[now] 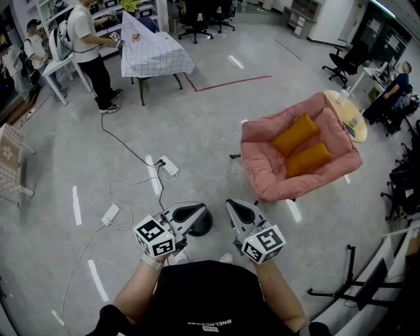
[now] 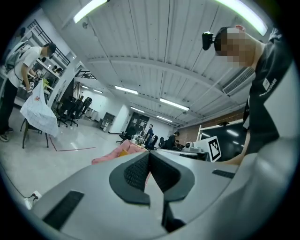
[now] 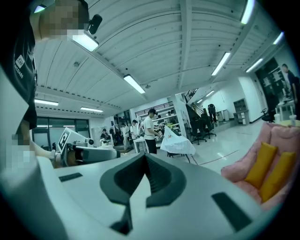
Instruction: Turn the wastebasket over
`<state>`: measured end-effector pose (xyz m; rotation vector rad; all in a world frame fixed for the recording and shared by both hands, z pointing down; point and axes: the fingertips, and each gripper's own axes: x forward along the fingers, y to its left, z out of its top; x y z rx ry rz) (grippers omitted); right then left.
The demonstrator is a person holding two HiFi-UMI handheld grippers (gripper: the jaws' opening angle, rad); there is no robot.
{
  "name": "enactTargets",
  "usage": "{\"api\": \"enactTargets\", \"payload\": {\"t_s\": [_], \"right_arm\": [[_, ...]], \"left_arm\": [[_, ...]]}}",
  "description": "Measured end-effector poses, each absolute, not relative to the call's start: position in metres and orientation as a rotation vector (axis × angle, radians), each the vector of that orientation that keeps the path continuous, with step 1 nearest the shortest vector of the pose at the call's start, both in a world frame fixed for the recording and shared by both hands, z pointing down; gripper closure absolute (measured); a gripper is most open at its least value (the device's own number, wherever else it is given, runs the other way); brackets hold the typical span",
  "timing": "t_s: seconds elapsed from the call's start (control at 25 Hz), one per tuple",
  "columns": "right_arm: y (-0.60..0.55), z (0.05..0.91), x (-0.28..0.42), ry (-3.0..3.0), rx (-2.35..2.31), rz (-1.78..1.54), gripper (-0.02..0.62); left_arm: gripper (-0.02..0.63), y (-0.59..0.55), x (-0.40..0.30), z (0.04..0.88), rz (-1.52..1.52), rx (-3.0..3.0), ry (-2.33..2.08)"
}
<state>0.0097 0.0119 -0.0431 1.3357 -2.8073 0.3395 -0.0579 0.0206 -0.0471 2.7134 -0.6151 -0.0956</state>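
Left gripper (image 1: 198, 210) and right gripper (image 1: 232, 206) hang closed, empty. The dark wastebasket (image 1: 202, 227) shows under the left one. Open floor (image 1: 197, 141) lies ahead, with a pink chair (image 1: 262, 167) to the right.

A white power strip (image 1: 169, 165) is laid on the grey floor (image 1: 216, 125). A pink lounge chair (image 1: 259, 169) is set with orange cushions (image 1: 296, 133), and a table (image 1: 142, 89) is draped in checked cloth (image 1: 157, 58). Strip lights (image 3: 134, 83) are mounted overhead.

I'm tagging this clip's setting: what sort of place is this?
Probably an open-plan office or lab: black swivel office chairs, long ceiling strip lights, and a person at a draped table.
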Motion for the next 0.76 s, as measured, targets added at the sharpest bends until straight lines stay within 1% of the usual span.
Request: {"api": "enactTargets", "payload": {"t_s": [0.28, 0.76], "right_arm": [[0.004, -0.053, 0.005, -2.808, 1.326, 0.295, 0.586], [0.002, -0.044, 0.027, -2.781, 1.378, 0.291, 0.586]], "left_arm": [[0.592, 0.008, -0.059, -0.058, -0.093, 2.753, -0.646], [0.592, 0.005, -0.054, -0.044, -0.053, 2.753, -0.721]]}}
